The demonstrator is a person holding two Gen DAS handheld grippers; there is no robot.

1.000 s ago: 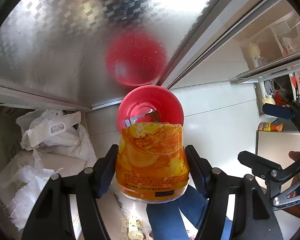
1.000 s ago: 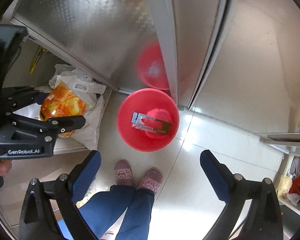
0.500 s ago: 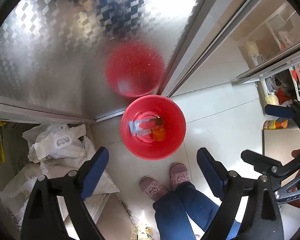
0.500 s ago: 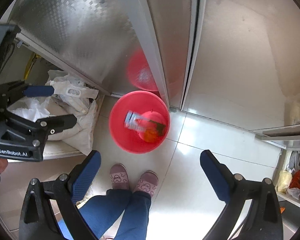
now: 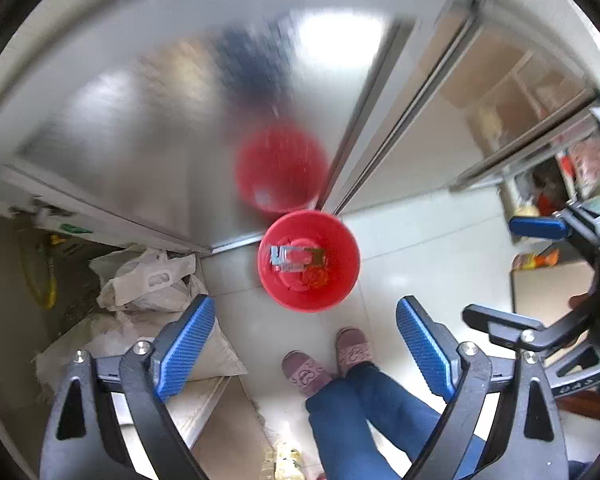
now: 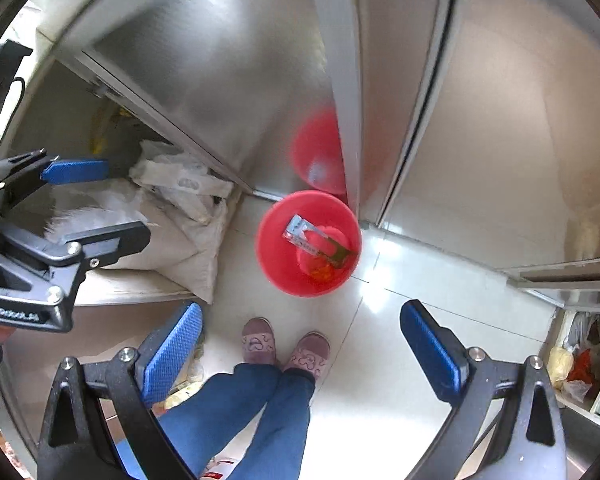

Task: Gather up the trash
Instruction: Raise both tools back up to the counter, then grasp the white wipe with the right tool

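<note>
Down on the floor by the steel cabinet, red bin (image 5: 308, 260) holds an orange bottle (image 5: 315, 278) & a flat wrapper. Left gripper (image 5: 305, 344) above it: fingers just opened wide, nothing between. Right gripper (image 6: 300, 344) fingers wide apart too, empty.

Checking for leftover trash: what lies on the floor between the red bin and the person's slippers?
Only bare pale tile between the red bin and the slippers, clearest in the right wrist view.

Light: you get bright, even daylight | Glare: white patches on the steel door (image 5: 188, 92) and the floor tiles (image 6: 384, 292) | Blur: your left view smears across the door, the red bin (image 5: 309, 259) is soft | Distortion: strong fisheye bending, black corners
</note>
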